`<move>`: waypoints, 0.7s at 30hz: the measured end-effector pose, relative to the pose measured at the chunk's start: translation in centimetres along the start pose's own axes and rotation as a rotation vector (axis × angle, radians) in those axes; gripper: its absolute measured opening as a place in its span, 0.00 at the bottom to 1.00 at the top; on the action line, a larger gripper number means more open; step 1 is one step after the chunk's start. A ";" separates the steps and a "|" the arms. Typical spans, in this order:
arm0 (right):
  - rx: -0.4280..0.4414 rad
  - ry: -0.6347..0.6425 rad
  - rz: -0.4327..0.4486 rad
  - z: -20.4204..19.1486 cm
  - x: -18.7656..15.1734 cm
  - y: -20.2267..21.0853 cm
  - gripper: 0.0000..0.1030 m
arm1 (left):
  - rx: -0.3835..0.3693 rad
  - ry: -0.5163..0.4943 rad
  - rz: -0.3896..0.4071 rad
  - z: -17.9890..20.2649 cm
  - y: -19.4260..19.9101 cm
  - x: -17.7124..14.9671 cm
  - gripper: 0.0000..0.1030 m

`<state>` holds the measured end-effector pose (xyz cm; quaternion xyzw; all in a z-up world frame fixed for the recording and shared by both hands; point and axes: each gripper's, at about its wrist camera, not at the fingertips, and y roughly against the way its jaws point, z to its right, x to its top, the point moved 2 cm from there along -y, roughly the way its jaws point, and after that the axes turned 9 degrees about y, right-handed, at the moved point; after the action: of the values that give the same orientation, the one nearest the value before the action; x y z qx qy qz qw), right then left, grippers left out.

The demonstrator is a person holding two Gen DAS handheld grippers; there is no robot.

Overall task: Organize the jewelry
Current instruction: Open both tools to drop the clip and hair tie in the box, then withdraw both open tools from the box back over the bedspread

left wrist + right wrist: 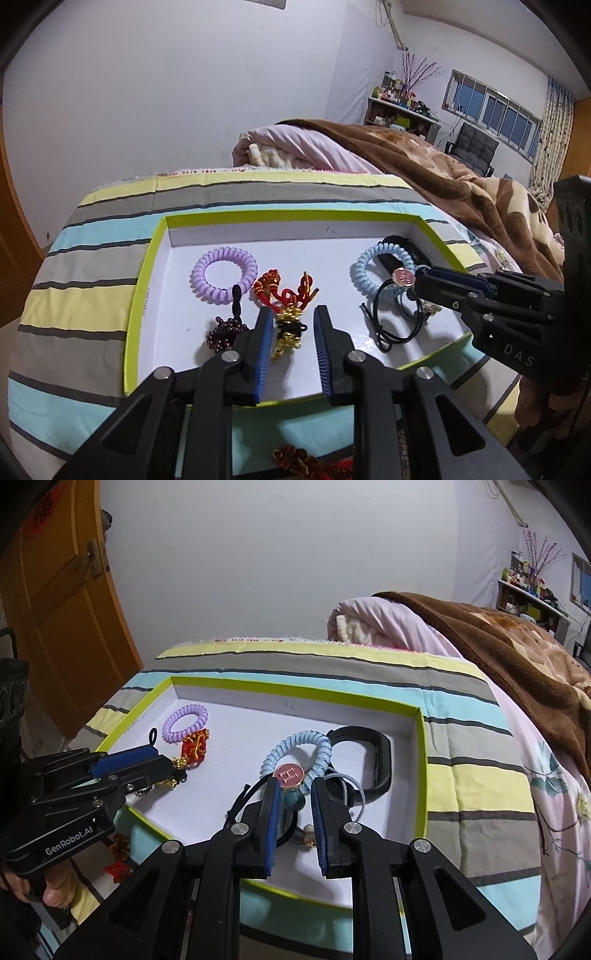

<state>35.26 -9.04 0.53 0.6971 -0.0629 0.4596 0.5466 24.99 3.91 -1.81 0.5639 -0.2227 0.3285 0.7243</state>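
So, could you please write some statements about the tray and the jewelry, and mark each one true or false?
1. The purple spiral hair tie lies inside the tray. True.
2. The blue spiral hair tie lies outside the tray, on the striped cloth. False: it lies inside the tray, beside the black wristband.
3. The left tool has the red and gold charm between its open fingers. True.
4. The right tool is shut tight with nothing between its fingers. False: its fingers stand apart, with a teal bead between them.
5. The tray has a lime green rim. True.
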 end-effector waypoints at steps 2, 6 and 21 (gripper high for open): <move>-0.004 -0.009 0.002 0.1 -0.2 0.7 0.17 | 0.002 0.000 0.009 0.1 0.7 -0.1 0.23; -0.012 -0.016 0.021 -0.1 -0.7 2.5 0.17 | 0.002 0.006 0.031 0.2 2.7 -0.8 0.23; 0.016 -0.022 0.076 -3.9 -5.2 11.1 0.17 | 0.014 0.019 0.103 0.5 11.4 -5.6 0.23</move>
<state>23.52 -12.41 4.57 0.7037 -0.0916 0.4729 0.5223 12.95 3.88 2.10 0.5535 -0.2424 0.3723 0.7045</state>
